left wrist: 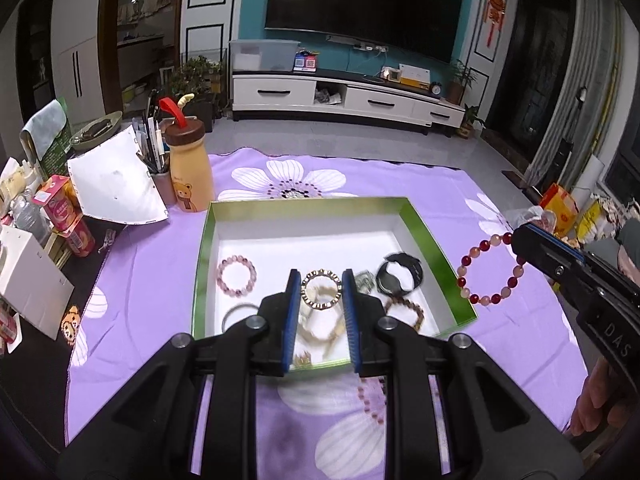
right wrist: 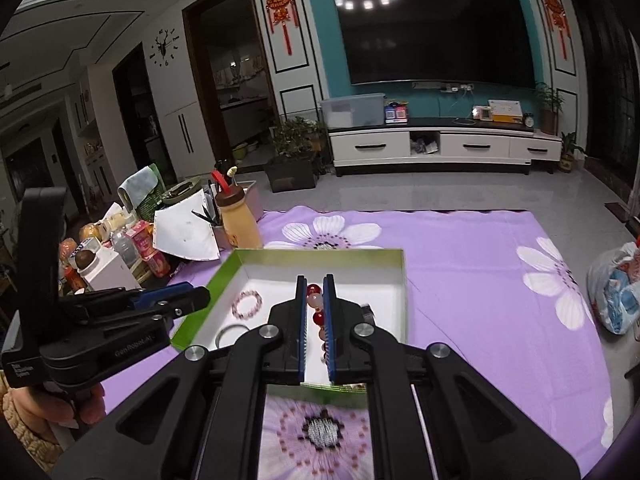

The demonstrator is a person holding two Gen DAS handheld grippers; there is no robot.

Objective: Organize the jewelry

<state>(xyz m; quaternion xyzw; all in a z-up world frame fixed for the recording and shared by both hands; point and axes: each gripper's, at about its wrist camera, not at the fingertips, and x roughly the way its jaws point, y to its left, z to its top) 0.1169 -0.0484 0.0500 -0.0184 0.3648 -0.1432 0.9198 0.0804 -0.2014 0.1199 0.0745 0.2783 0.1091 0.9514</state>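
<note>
My left gripper (left wrist: pixel 322 292) hangs over the near end of the green-rimmed white box (left wrist: pixel 304 208). It is shut on a small gold link bracelet (left wrist: pixel 320 273) whose rim touches both blue pads. In the box lie a pink bead bracelet (left wrist: pixel 236 276), a silver bangle (left wrist: pixel 236 314), a cream bracelet, a brown bead bracelet (left wrist: pixel 406 308) and a black watch (left wrist: pixel 400 276). My right gripper (right wrist: pixel 315 284) is shut on a red and pale bead bracelet (right wrist: pixel 315 300). That bracelet (left wrist: pixel 465 261) dangles beside the box's right wall. From the right wrist, the left gripper (right wrist: pixel 200 294) shows side-on at the box's left edge.
A purple flower cloth (left wrist: pixel 440 184) covers the table. Along its left edge stand a bear bottle (left wrist: pixel 190 172), a pen cup, a white paper sheet (left wrist: pixel 116 184), cans and a white carton (left wrist: pixel 28 280). A plastic bag (right wrist: pixel 616 296) lies far right. Another bead bracelet (left wrist: pixel 372 400) rests on the cloth.
</note>
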